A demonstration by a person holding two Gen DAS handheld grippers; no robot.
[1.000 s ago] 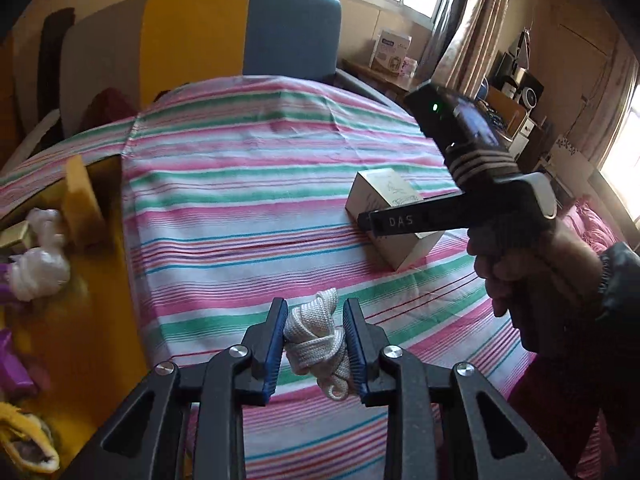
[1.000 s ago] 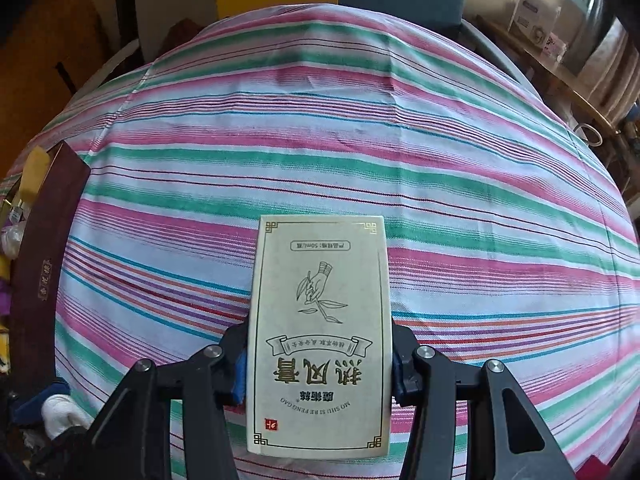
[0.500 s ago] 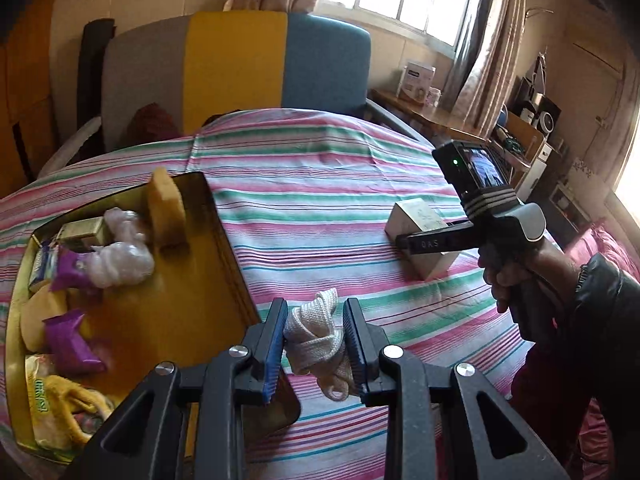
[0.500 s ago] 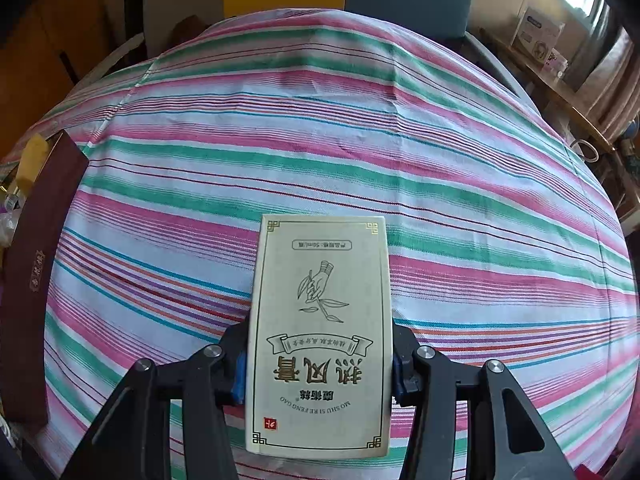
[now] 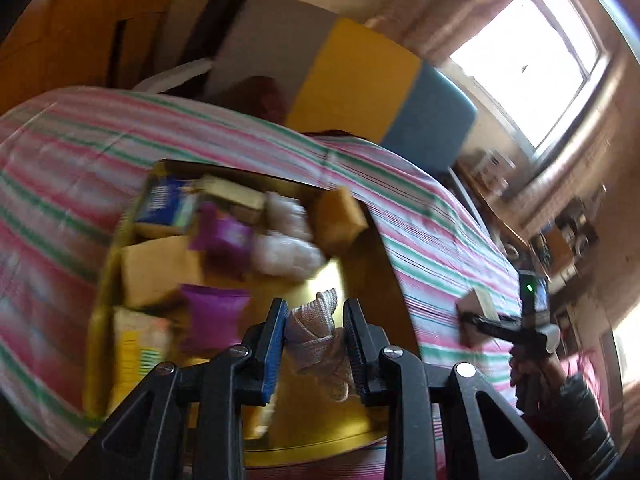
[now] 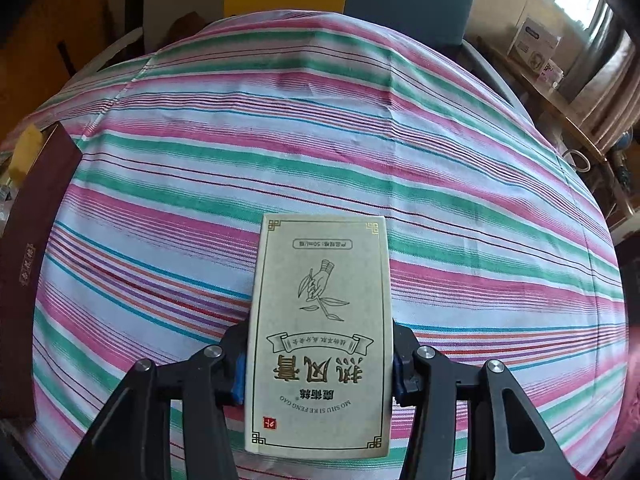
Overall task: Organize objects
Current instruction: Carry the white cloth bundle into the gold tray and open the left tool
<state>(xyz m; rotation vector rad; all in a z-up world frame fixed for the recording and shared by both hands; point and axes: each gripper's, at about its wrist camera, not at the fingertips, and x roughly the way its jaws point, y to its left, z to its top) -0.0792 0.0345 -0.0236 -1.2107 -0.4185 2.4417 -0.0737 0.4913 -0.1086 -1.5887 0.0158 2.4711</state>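
My left gripper (image 5: 316, 344) is shut on a knotted white rope bundle (image 5: 320, 332) and holds it over the yellow tray (image 5: 360, 420), which sits on the striped tablecloth. The tray holds several items, blurred: purple packets (image 5: 212, 316), tan boxes (image 5: 156, 276), a white fluffy bundle (image 5: 284, 248), a blue packet (image 5: 164, 204). My right gripper (image 6: 316, 360) is shut on a cream carton with Chinese print (image 6: 320, 336), low over the cloth; it also shows far right in the left wrist view (image 5: 480, 312).
The round table carries a striped cloth (image 6: 360, 152). A dark red tray wall (image 6: 24, 272) stands at the left edge of the right wrist view. A grey, yellow and blue sofa (image 5: 360, 80) is behind the table. A side table with boxes (image 6: 536, 44) stands at right.
My left gripper has swung left with the rope bundle, from over the cloth to above the yellow tray. My right gripper and the carton have barely moved.
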